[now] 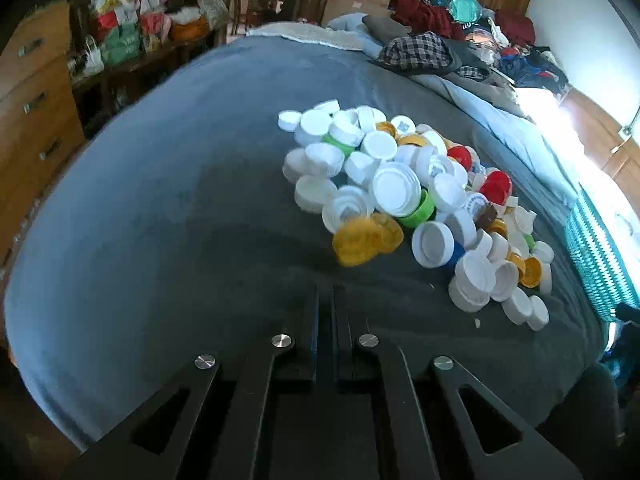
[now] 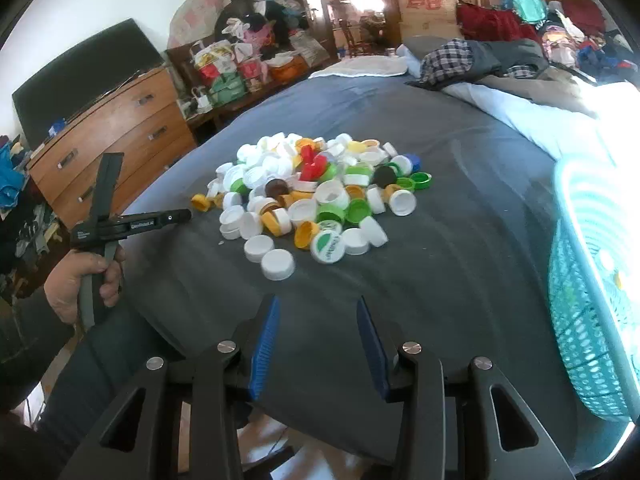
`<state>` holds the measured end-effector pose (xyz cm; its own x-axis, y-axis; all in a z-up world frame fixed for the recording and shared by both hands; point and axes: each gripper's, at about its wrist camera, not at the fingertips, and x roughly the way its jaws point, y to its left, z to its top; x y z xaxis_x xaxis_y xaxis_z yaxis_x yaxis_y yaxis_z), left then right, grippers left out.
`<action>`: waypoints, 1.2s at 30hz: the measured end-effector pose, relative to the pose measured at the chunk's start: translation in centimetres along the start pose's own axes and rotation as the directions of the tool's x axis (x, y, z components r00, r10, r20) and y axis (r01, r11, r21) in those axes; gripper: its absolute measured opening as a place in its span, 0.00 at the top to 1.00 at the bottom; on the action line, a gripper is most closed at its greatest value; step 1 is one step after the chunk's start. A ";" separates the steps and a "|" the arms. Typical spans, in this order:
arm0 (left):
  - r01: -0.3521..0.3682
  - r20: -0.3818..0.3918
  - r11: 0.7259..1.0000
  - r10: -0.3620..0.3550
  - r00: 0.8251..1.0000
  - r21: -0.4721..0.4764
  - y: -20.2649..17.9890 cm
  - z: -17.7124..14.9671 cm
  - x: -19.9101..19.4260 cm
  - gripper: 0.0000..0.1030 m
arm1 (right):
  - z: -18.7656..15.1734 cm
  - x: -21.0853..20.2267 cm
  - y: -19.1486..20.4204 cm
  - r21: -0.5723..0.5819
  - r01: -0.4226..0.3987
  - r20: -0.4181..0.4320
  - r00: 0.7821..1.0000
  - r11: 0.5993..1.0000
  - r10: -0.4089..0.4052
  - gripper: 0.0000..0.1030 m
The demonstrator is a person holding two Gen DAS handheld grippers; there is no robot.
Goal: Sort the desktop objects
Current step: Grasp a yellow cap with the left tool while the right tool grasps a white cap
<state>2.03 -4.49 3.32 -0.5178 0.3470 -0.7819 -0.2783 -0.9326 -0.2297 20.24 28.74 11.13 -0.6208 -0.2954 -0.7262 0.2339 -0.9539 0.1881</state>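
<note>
A heap of plastic bottle caps [image 1: 400, 196], mostly white with some yellow, green and red ones, lies on a grey blanket [image 1: 180, 208]. At its near edge a yellow cap [image 1: 362, 238] looks blurred. My left gripper [image 1: 326, 294] is shut and empty, just short of that cap. In the right wrist view the same heap [image 2: 320, 192] lies ahead of my right gripper [image 2: 318, 304], whose blue pads [image 2: 266, 344] stand apart with nothing between them. The left gripper [image 2: 182, 214], held by a hand [image 2: 80, 280], points at the heap's left edge.
A teal mesh basket [image 2: 588, 300] stands at the blanket's right edge. Clothes [image 2: 480, 56] are piled at the far right of the bed. A wooden dresser [image 2: 112, 136] and bags [image 2: 224, 72] stand to the left, beyond the bed.
</note>
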 end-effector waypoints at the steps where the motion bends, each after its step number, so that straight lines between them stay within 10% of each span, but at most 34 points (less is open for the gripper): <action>1: -0.022 0.021 1.000 0.023 1.000 -0.006 0.2 0.1 -0.2 0.92 | 0.0 0.2 0.2 -0.003 -0.004 -0.004 1.000 1.000 0.004 0.57; 4: 0.008 0.059 0.999 -0.006 0.998 -0.032 0.6 0.6 -0.4 0.63 | -0.3 0.9 0.9 -0.007 -0.014 -0.016 1.000 1.000 0.014 0.57; 13: -0.020 0.082 1.000 0.021 0.996 -0.011 -1.2 4.9 1.9 0.61 | -0.8 1.8 1.3 0.000 -0.007 -0.051 0.999 1.000 0.007 0.57; 23: -0.017 -0.010 1.000 0.017 1.000 -0.020 0.0 0.5 0.9 0.60 | -1.1 1.8 1.5 0.006 -0.012 -0.053 0.999 1.000 0.012 0.42; 36: 0.004 0.051 0.998 -0.007 0.999 0.055 -1.9 0.6 0.3 0.46 | -0.7 1.5 3.5 -0.069 0.018 -0.009 1.000 0.997 -0.019 0.41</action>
<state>1.93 -2.59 3.82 -0.5566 0.3584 -0.7495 -0.3247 -0.9242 -0.2008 20.59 25.01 10.23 -0.6181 -0.2767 -0.7358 0.2733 -0.9533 0.1290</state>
